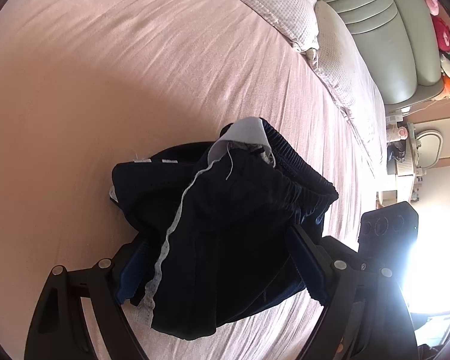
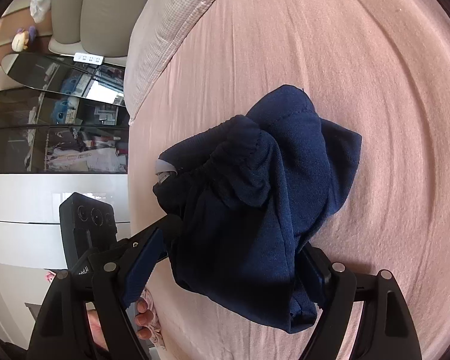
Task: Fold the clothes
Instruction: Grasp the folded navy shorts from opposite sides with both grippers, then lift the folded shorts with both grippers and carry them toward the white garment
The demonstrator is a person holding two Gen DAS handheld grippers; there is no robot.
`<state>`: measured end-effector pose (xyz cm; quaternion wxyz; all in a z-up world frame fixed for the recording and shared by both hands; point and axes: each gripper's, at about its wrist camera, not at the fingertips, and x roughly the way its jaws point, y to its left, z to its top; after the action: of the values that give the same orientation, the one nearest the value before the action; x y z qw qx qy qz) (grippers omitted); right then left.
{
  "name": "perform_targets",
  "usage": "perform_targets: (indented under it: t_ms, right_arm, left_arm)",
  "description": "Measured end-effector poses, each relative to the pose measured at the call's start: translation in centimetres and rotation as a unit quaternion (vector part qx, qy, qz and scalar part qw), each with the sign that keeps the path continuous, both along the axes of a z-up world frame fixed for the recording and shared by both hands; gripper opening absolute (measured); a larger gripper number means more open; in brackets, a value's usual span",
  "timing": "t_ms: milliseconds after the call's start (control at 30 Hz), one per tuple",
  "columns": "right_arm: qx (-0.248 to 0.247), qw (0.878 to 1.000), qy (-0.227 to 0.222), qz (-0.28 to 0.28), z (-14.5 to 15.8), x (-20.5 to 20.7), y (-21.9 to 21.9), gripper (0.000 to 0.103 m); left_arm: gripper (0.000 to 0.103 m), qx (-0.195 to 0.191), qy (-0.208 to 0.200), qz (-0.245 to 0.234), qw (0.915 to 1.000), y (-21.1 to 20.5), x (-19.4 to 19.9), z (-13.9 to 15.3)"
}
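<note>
Both grippers pinch the same dark blue shorts [image 1: 231,234], which hang bunched just above the bed [image 1: 105,75], below the pillow [image 1: 285,9]. The left gripper [image 1: 219,267] has its jaws closed on cloth near the white inner seam, the right gripper [image 2: 225,267] on the other edge, likely so the garment can be spread flat on the bed before folding.

I see navy shorts [image 1: 225,240] [image 2: 255,210] bunched in a heap on the pink sheet [image 1: 105,90] [image 2: 345,60], elastic waistband uppermost, a white lining flap and pale seam showing, probably turned partly inside out.
</note>
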<state>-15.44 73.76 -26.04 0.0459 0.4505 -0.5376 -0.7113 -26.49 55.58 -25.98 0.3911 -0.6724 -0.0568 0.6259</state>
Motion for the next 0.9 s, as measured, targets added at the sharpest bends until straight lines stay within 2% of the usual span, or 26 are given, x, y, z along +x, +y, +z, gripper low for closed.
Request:
perform_targets:
  t_ms: [167,300,500,633,733,767,833,900]
  right_arm:
    - [0.026,1.0,0.004,-0.015,0.3,0.8,-0.7,0.084]
    - [0.051,0.998,-0.002,-0.033,0.7,1.2,-1.0,0.084]
    - [0.048,0.995,-0.013,-0.085,0.6,1.8,-1.0,0.084]
    - [0.053,0.991,-0.024,-0.122,0.6,2.3,-1.1,0.079]
    - [0.063,0.986,-0.044,-0.145,0.6,2.8,-1.1,0.06]
    - [0.071,0.984,-0.057,-0.151,0.5,2.9,-1.1,0.044]
    - [0.082,0.982,-0.066,-0.158,0.6,3.0,-1.2,0.035]
    - [0.092,0.98,-0.075,-0.159,0.7,2.9,-1.3,0.028]
  left_arm:
    - [0.087,0.012,-0.004,0.034,0.9993,-1.4,0.6,-0.1]
    - [0.087,0.003,-0.003,0.071,0.9975,-2.1,0.9,0.0]
    - [0.088,-0.004,0.007,0.106,0.9944,-2.4,1.4,0.2]
    - [0.086,-0.013,0.024,0.12,0.9923,-2.2,1.9,0.3]
    - [0.086,-0.025,0.048,0.125,0.9906,-1.7,2.5,0.5]
    - [0.086,-0.035,0.062,0.12,0.9902,-1.3,2.9,0.6]
    - [0.085,-0.055,0.088,0.11,0.9884,-0.6,3.7,0.8]
    - [0.081,-0.064,0.094,0.115,0.9868,-0.2,4.0,0.8]
